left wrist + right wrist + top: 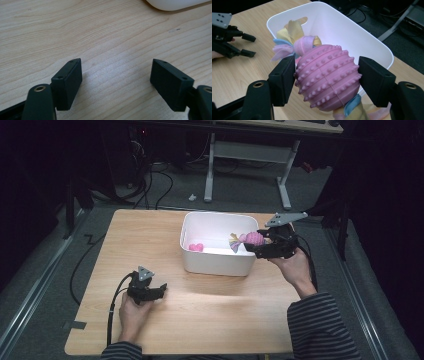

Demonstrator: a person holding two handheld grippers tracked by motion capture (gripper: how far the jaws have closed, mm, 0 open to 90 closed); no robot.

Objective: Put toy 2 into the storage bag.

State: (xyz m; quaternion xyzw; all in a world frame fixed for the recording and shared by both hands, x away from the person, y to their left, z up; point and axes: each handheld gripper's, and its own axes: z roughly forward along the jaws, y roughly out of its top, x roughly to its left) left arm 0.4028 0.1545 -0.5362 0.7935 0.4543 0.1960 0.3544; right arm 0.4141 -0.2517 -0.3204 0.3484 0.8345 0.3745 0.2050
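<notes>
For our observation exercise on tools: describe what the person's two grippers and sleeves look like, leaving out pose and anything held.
Both the left gripper and the right gripper are black, each topped by a grey three-cornered plate. Their jaws end in flat, black rectangular pads with small screw holes and brass-coloured rivets behind them. A black cable trails from the left gripper. The sleeves are dark with thin pale stripes.

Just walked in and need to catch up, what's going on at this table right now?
A person holds a gripper in each hand. The right gripper is clamped on a pink knobbly ball toy with pastel fabric strips, holding it over the white bin's right edge. A small pink object lies inside the bin. The left gripper rests open on the wooden table, holding nothing.
</notes>
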